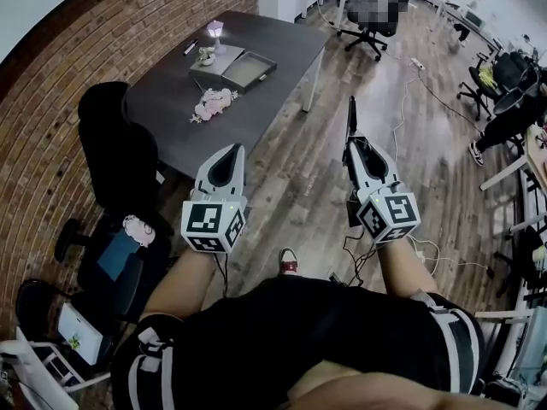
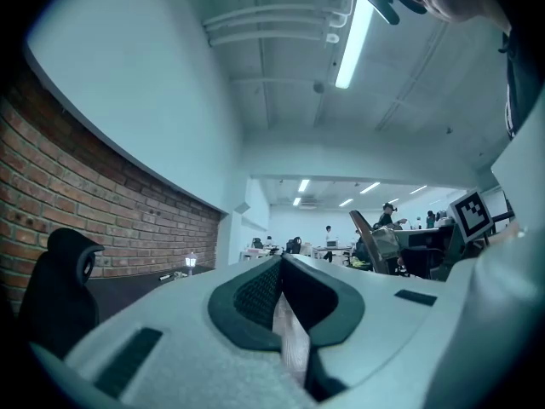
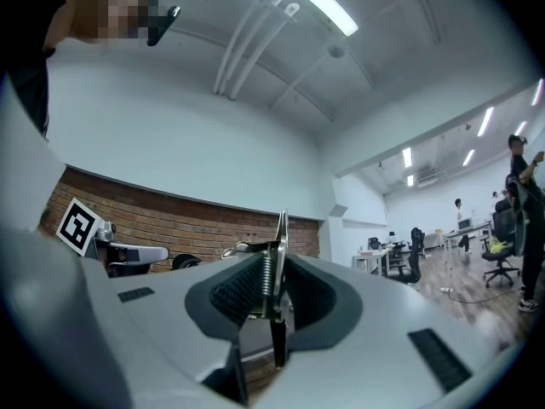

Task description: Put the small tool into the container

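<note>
My right gripper [image 1: 354,146] is held up over the wooden floor, shut on a small metal tool [image 1: 351,114] with a spring; the tool's thin end sticks out past the jaws. In the right gripper view the tool [image 3: 274,271] stands upright between the pads of that gripper [image 3: 277,258]. My left gripper [image 1: 234,149] hangs beside it with its jaw tips together and nothing in them, as the left gripper view [image 2: 281,261] also shows. The container, a shallow grey tray [image 1: 249,70], lies on the dark table [image 1: 273,34] well ahead of both grippers.
On the table also are a flat grey board [image 1: 215,59], pink flowers [image 1: 214,102] and a small lamp [image 1: 214,29]. Black office chairs [image 1: 111,143] stand to the left by the brick wall. Cables [image 1: 410,84] run over the floor, and another chair [image 1: 373,26] stands beyond the table.
</note>
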Action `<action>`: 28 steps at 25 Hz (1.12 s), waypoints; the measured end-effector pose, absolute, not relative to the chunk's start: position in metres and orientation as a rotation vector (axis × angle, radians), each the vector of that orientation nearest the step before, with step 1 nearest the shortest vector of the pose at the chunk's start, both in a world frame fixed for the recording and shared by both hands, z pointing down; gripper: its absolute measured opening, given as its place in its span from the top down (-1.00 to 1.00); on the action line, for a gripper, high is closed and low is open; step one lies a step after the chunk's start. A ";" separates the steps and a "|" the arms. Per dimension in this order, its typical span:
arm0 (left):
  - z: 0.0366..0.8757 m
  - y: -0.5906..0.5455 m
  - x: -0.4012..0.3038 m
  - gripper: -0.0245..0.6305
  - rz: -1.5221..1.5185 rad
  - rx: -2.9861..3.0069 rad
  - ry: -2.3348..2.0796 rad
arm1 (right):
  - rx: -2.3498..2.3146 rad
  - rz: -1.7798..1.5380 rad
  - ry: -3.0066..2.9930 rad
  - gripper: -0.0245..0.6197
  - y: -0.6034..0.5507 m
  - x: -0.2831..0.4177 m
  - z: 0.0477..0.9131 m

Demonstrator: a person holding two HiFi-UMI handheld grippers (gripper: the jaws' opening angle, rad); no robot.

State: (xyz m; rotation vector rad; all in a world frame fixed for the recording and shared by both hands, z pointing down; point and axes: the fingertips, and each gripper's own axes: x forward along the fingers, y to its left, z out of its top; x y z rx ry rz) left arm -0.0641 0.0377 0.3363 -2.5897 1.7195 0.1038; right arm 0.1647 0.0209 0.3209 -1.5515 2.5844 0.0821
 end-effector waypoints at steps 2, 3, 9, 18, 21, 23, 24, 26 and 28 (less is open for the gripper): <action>0.333 0.029 -0.065 0.90 0.102 -2.578 1.718 | -1.536 0.088 2.587 0.67 0.010 0.163 0.318; 0.331 0.024 -0.065 0.90 0.103 -2.571 1.717 | -1.528 0.094 2.588 0.67 0.005 0.162 0.317; 0.317 -0.008 -0.066 0.90 0.108 -2.535 1.720 | -1.488 0.116 2.595 0.67 -0.029 0.160 0.306; 0.311 -0.065 -0.057 0.90 0.125 -2.521 1.733 | -1.462 0.114 2.614 0.67 -0.087 0.167 0.304; 0.314 -0.084 -0.052 0.90 0.120 -2.526 1.746 | -1.457 0.100 2.622 0.67 -0.106 0.170 0.307; 0.315 -0.096 -0.048 0.90 0.120 -2.528 1.748 | -1.452 0.102 2.625 0.67 -0.117 0.173 0.307; 0.315 -0.102 -0.046 0.90 0.121 -2.529 1.747 | -1.452 0.103 2.624 0.67 -0.123 0.175 0.306; 0.315 -0.113 -0.041 0.90 0.120 -2.532 1.744 | -1.457 0.099 2.622 0.67 -0.135 0.180 0.307; 0.315 -0.124 -0.037 0.90 0.113 -2.534 1.741 | -1.462 0.092 2.625 0.67 -0.146 0.185 0.309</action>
